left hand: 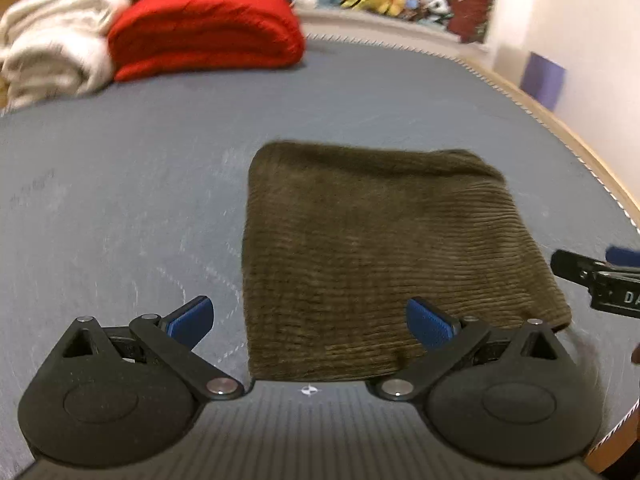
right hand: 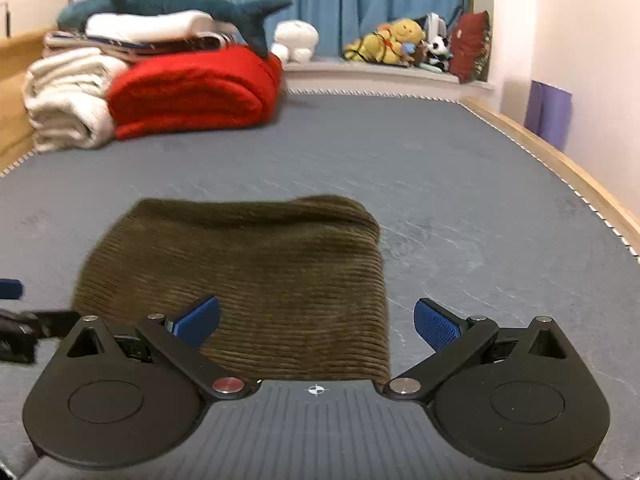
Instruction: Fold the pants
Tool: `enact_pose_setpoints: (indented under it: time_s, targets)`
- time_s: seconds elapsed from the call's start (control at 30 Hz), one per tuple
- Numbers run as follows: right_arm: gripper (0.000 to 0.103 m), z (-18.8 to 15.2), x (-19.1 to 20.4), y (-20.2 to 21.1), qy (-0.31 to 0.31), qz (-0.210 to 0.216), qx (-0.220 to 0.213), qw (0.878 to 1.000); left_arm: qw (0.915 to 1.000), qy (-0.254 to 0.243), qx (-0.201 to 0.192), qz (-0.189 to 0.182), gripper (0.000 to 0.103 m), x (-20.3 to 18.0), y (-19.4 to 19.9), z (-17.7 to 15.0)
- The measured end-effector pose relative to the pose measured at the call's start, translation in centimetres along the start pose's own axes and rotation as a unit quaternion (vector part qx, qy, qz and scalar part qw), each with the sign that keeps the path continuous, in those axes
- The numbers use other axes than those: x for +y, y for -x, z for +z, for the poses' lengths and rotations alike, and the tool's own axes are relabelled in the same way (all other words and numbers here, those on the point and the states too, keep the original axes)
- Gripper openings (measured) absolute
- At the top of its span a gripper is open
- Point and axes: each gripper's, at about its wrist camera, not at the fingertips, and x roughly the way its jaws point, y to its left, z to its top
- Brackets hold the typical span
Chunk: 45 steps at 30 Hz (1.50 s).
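Observation:
The olive-brown corduroy pants lie folded into a compact rectangle on the grey mattress. My left gripper hovers open over the near left edge of the bundle, blue pads wide apart, nothing held. My right gripper is open over the near right edge, likewise with nothing gripped. The right gripper's black body shows at the right rim of the left wrist view. Part of the left gripper shows at the left rim of the right wrist view.
A red folded blanket and cream blankets are stacked at the far left, with a blue plush shark on top. Plush toys line the window ledge under blue curtains. A wooden bed rail runs along the right side.

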Motion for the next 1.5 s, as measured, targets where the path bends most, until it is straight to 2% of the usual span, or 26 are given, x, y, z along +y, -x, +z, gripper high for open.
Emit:
enact_pose_setpoints:
  time_s: [0.17, 0.3, 0.5, 0.67, 1.5]
  targets:
    - [0.102, 0.5, -0.2, -1.0, -0.050, 0.018, 0.032, 0.998, 0.9998, 0.003, 0.020, 0.003, 0.103, -0.3, -0.8, -0.2]
    - [0.102, 0.4, 0.8, -1.2, -0.030, 0.011, 0.035, 0.999, 0.9997, 0.002, 0.024, 0.002, 0.103, -0.8, -1.5, -0.5]
    - [0.102, 0.1, 1.4, -0.9, -0.020, 0.028, 0.043, 0.998, 0.9996, -0.002, 0.027, 0.003, 0.103, -1.3, -1.7, -0.8]
    - [0.102, -0.2, 1.7, -0.6, -0.008, 0.024, 0.043, 0.999, 0.9996, -0.007, 0.029, 0.001, 0.103, -1.7, -1.7, -1.0]
    - [0.102, -0.6, 2.4, -0.7, 0.004, 0.016, 0.048, 0.999, 0.9996, -0.007, 0.027, -0.002, 0.103, -1.8, -1.4, -1.2]
